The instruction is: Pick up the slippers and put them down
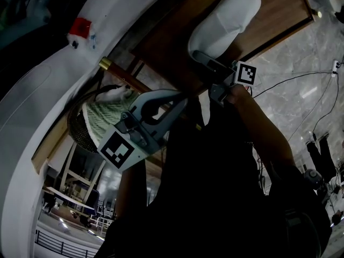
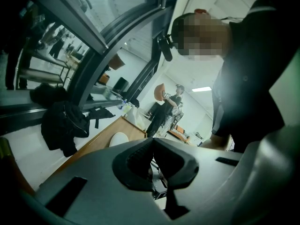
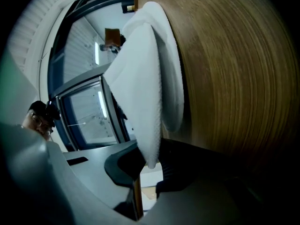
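One white slipper (image 1: 223, 23) lies on the brown wooden table (image 1: 161, 42), toe pointing away from me. My right gripper (image 1: 207, 61) is at its near end. In the right gripper view the slipper (image 3: 140, 88) fills the middle, and its textured white edge runs down between the dark pads of the right gripper (image 3: 149, 161), which are shut on it. My left gripper (image 1: 180, 98) hangs lower and closer to me, off the slipper; in its own view the left gripper (image 2: 152, 161) has its pads together with nothing between them. That view shows the slipper (image 2: 119, 138) far off on the table (image 2: 101, 142).
A wicker basket (image 1: 102, 117) with green and white cloth sits left of the table, under a white curved surface (image 1: 43, 90). Cables (image 1: 301, 79) run over the marble floor at right. A black jacket (image 2: 63, 123) and standing people (image 2: 164, 107) are in the background.
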The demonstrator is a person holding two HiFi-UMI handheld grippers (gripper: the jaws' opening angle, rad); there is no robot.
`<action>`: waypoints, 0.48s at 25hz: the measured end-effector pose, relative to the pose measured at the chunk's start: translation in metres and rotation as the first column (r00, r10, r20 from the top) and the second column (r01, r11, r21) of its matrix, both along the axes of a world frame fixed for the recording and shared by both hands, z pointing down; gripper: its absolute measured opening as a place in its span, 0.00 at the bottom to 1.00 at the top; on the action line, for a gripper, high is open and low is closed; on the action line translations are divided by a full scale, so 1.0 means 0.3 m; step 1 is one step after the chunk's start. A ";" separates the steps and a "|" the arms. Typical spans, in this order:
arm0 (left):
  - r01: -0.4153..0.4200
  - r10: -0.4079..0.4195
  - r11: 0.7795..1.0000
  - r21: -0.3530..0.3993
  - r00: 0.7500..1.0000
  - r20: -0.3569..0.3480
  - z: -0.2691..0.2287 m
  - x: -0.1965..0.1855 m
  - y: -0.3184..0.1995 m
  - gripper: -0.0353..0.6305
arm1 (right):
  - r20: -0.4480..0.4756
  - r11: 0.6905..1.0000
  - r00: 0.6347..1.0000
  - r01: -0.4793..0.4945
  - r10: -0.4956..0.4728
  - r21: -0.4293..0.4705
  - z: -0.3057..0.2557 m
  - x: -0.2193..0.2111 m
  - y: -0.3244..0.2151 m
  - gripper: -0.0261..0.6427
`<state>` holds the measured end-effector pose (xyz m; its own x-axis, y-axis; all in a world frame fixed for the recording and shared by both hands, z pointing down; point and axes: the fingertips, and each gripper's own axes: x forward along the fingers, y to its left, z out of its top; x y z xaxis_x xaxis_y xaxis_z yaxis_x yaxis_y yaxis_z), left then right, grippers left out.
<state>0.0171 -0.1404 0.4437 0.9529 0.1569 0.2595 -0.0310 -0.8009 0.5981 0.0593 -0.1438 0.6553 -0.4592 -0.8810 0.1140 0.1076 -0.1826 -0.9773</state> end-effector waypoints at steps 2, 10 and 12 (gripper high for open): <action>0.004 -0.004 1.000 -0.002 1.000 -0.001 0.004 -0.002 0.003 0.07 | 0.001 1.000 1.000 0.001 -0.001 0.004 0.003 0.001 0.002 0.15; 0.019 -0.018 1.000 0.016 1.000 -0.018 -0.013 -0.006 0.021 0.07 | -0.090 0.999 0.996 0.021 -0.018 0.036 -0.022 0.035 0.003 0.14; 0.028 -0.027 0.999 0.024 0.999 -0.024 -0.026 -0.011 0.027 0.07 | -0.119 0.999 0.993 0.024 -0.019 0.042 -0.036 0.053 -0.002 0.14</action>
<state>0.0137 -0.1324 0.4360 0.9627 0.1245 0.2402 -0.0393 -0.8140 0.5795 0.0753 -0.1443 0.6446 -0.4633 -0.8765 0.1307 -0.0130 -0.1408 -0.9900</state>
